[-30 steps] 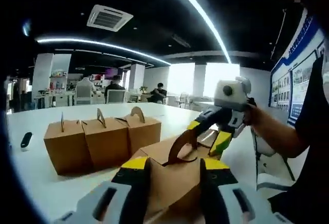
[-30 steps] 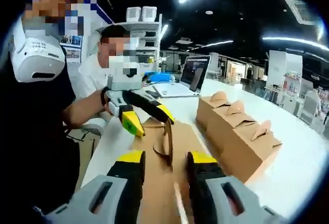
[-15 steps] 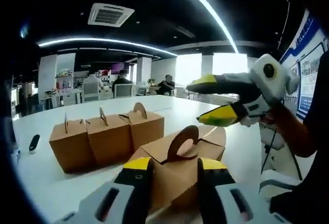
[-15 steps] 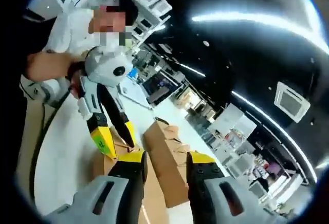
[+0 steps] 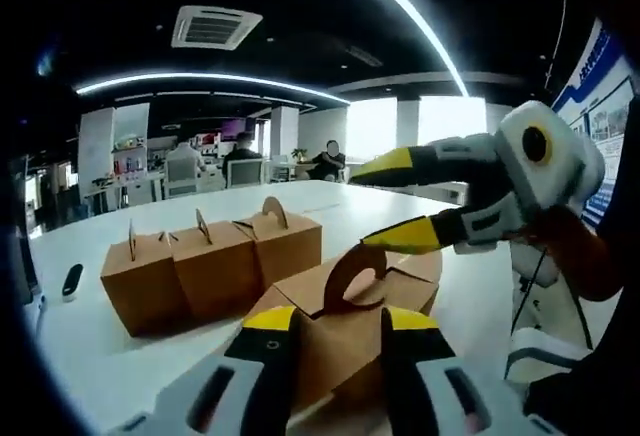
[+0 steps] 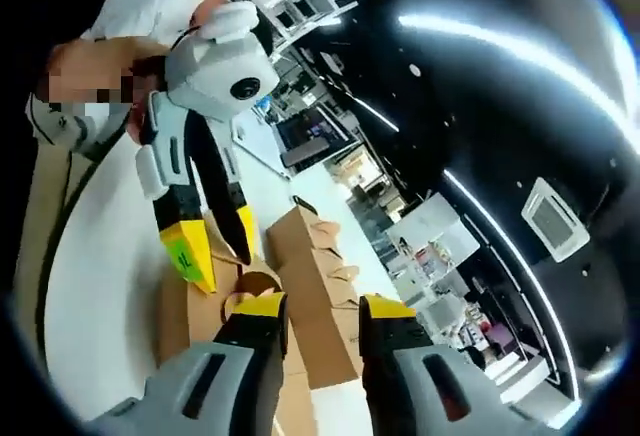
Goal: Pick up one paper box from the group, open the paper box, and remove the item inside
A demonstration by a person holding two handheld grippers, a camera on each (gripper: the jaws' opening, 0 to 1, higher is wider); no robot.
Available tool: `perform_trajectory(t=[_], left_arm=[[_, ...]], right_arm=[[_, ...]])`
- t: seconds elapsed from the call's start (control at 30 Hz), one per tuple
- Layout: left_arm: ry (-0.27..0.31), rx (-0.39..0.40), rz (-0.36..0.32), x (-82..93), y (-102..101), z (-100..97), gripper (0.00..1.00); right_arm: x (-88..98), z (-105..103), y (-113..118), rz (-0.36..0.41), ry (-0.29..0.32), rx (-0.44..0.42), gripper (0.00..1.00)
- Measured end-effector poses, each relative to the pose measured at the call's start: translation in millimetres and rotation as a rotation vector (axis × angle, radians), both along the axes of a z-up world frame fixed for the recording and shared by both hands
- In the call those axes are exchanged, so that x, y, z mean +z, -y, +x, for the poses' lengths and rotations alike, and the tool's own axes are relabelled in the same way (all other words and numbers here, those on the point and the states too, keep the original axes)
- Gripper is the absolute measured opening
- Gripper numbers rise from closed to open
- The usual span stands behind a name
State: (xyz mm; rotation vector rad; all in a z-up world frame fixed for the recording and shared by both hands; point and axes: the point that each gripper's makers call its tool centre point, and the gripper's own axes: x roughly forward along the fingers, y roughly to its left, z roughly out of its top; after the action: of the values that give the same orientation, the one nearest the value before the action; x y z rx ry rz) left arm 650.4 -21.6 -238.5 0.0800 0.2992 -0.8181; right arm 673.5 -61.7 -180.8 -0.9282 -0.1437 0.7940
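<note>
Box [image 5: 345, 331] sits on the table [image 5: 80, 356], just beside the row of three boxes [image 5: 210, 271]. Your left gripper [image 5: 338, 328] pinches its near side. Your right gripper [image 5: 385, 201] hovers spread over its handle [image 5: 345, 268].

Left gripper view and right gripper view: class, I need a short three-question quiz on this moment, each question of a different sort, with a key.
1. True or false: three paper boxes stand in a row on the white table, apart from the near box.
2. Multiple choice: the near box's rounded handle is A) upright, B) torn off, C) folded flat.
3. Fill in: the right gripper hangs open just above the near box's ____.

Key: 1 true. 2 A. 3 handle. The left gripper has its jaws either side of the near box.
</note>
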Motion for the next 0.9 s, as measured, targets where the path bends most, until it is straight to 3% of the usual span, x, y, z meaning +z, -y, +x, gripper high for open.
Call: perform_trajectory(t=[0.17, 0.27, 0.37, 0.4, 0.47, 0.6, 0.67, 0.7, 0.83, 0.9], left_arm=[[0.006, 0.001, -0.008, 0.2, 0, -0.2, 0.34], [0.009, -0.001, -0.011, 0.4, -1, -0.4, 0.34], [0.009, -0.003, -0.012, 0.5, -1, -0.6, 0.34], [0.009, -0.003, -0.014, 0.4, -1, -0.3, 0.34], [0.01, -0.004, -0.018, 0.4, -1, -0.4, 0.34], [0.008, -0.003, -0.021, 0.3, -1, -0.7, 0.34], [0.008, -0.004, -0.021, 0.1, -1, -0.7, 0.34], [0.009, -0.005, -0.022, 0.1, -1, -0.7, 0.34], [0.01, -0.007, -0.022, 0.0, -1, -0.9, 0.34], [0.009, -0.007, -0.018, 0.0, 0, -1.1, 0.34]], right_arm=[[-3.3, 9, 4, -0.013, -0.037, -0.012, 0.29], [-8.6, 7, 0, 0.004, -0.164, 0.051, 0.29], [-8.6, 11, -2, 0.069, -0.298, 0.11, 0.29], [-12.9, 15, -1, 0.083, -0.371, 0.121, 0.29], [-15.8, 19, 0, 0.082, -0.432, 0.142, 0.29], [-4.8, 16, -6, 0.143, -0.484, 0.194, 0.29], [-7.3, 12, -8, 0.144, -0.54, 0.218, 0.28], [-8.0, 14, -7, 0.137, -0.539, 0.216, 0.26], [-9.5, 2, -11, 0.148, -0.673, 0.286, 0.12], [-6.9, 5, -10, 0.199, -0.786, 0.27, 0.08]])
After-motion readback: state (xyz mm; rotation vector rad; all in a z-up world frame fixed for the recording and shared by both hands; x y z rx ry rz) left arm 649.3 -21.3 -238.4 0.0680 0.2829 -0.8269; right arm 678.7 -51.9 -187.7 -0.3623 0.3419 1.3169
